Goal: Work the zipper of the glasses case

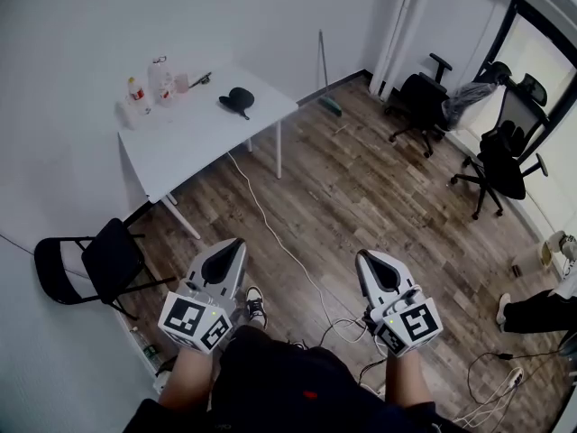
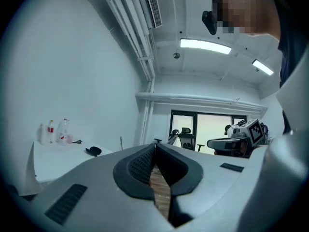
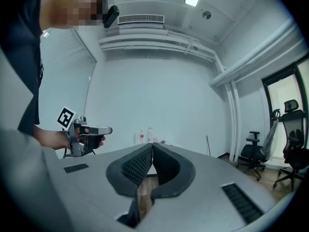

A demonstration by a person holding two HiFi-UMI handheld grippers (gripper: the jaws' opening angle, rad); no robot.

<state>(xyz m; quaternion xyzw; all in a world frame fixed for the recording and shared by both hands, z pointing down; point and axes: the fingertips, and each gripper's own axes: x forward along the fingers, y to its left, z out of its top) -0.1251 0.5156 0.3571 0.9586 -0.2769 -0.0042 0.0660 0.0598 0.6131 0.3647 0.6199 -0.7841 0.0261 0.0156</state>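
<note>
White table (image 1: 194, 142), glasses case (image 1: 236, 99) lengthwise

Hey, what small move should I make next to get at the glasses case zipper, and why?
Probably step toward the white rectangular table first. The black oval glasses case lies on it, far beyond the left claw and right claw, both shut and empty over the wooden floor.

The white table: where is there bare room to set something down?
The table is bare over its near half, from its front edge up to the black glasses case. A free strip also lies between the case and the bottles. The crowded part is the wall side, with the bottles and a small dark item.
</note>
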